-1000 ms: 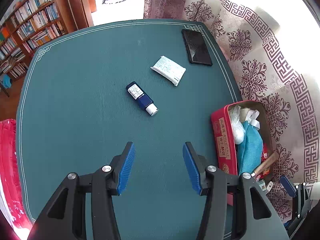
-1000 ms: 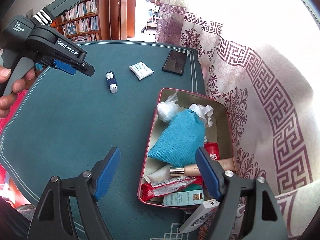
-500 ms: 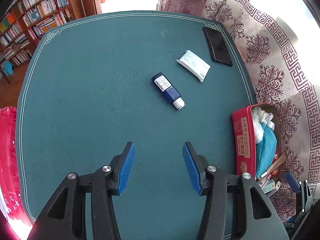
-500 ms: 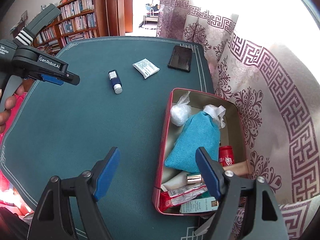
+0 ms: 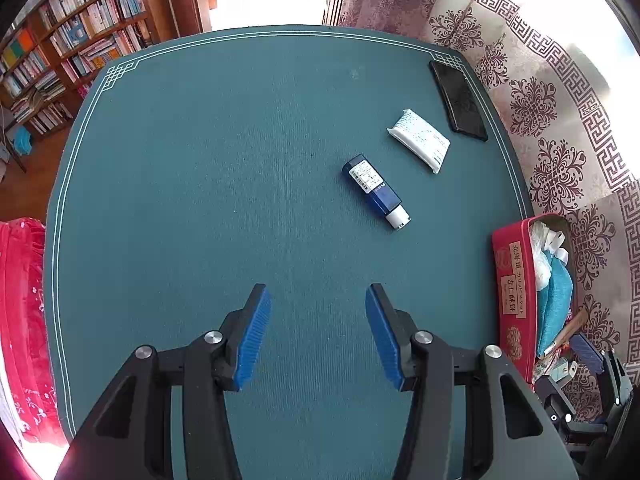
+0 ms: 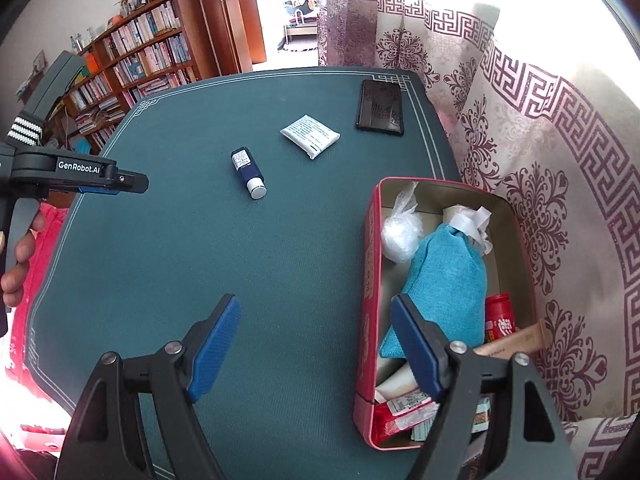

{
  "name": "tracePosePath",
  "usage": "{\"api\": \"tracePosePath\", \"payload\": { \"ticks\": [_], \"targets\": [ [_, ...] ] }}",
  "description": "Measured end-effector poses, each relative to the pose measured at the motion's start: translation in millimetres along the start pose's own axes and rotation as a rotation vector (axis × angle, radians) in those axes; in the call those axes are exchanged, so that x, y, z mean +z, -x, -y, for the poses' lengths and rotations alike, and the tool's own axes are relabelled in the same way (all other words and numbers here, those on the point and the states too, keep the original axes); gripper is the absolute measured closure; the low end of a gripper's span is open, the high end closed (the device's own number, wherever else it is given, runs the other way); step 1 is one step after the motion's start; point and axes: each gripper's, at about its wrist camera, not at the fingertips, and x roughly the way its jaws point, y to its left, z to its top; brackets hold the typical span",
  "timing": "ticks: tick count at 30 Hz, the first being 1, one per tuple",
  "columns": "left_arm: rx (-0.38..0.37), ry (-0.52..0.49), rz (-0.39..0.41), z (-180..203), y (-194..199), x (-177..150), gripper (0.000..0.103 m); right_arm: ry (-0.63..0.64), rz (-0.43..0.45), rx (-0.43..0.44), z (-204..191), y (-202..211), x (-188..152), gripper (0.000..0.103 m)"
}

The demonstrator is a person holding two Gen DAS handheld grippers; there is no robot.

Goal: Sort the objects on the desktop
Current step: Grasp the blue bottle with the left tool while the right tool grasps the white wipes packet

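Note:
A dark blue tube with a white cap (image 5: 376, 191) lies on the green table mat (image 5: 200, 200), also in the right wrist view (image 6: 248, 173). A white packet (image 5: 419, 140) (image 6: 310, 136) lies beyond it, and a black phone (image 5: 458, 100) (image 6: 380, 107) near the far right corner. A red tin (image 6: 370, 280) (image 5: 514, 288) at the right edge holds a teal pouch (image 6: 444, 280) and several small items. My left gripper (image 5: 316, 332) is open and empty, above the mat short of the tube; it shows at the left in the right wrist view (image 6: 120, 182). My right gripper (image 6: 316, 348) is open and empty over the tin's left wall.
A patterned curtain (image 6: 540, 140) hangs close along the table's right side. Bookshelves (image 6: 140, 52) stand beyond the far left. A red cloth (image 5: 20, 320) lies off the table's left edge.
Both grippers have drawn back and to the left, so the tube, packet and phone sit further right in the left wrist view. Both stay open and empty.

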Motion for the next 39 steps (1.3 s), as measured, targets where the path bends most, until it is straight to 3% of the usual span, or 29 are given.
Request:
{"api": "tracePosePath", "payload": {
  "ticks": [5, 14, 20, 21, 26, 31, 32, 33, 34, 36, 39],
  "targets": [
    [-0.026, -0.006, -0.024, 3.6, -15.1, 10.6, 0.050, -0.139, -0.033, 0.072, 12.6, -12.2, 12.7, 0.022],
    [-0.110, 0.016, -0.096, 30.8, -74.0, 47.1, 0.050, -0.117, -0.008, 0.018, 6.1, -30.5, 57.7, 0.022],
    [-0.084, 0.044, -0.115, 44.4, -119.0, 73.0, 0.050, -0.106, -0.027, -0.026, 13.3, -62.8, 92.0, 0.022],
    [-0.099, 0.052, -0.109, 45.4, -124.2, 75.9, 0.045, -0.102, -0.025, -0.032, 14.6, -67.6, 99.2, 0.022],
    [-0.112, 0.070, -0.083, 52.9, -140.5, 84.3, 0.039, -0.073, -0.021, -0.051, 24.3, -100.2, 139.6, 0.022],
    [-0.062, 0.024, -0.051, 65.7, -145.1, 84.7, 0.037, -0.045, -0.078, -0.040, 30.3, -143.5, 170.2, 0.022],
    [-0.051, 0.009, -0.050, 68.0, -145.7, 84.1, 0.038, -0.038, -0.089, -0.036, 29.9, -150.8, 174.5, 0.022],
    [-0.037, -0.006, -0.044, 69.0, -145.5, 83.0, 0.046, -0.024, -0.099, -0.035, 28.1, -157.5, 178.5, 0.022],
    [-0.037, -0.018, -0.038, 68.4, -144.8, 81.3, 0.064, -0.002, -0.106, -0.033, 25.0, -163.6, 182.4, 0.022],
    [-0.065, -0.021, -0.058, 60.6, -145.0, 78.8, 0.079, 0.037, -0.121, -0.027, 18.5, -174.6, 189.4, 0.022],
    [-0.094, 0.000, -0.079, 38.5, -144.1, 72.7, 0.080, 0.085, -0.147, -0.005, 7.5, -190.7, 198.9, 0.022]
  ]
}}
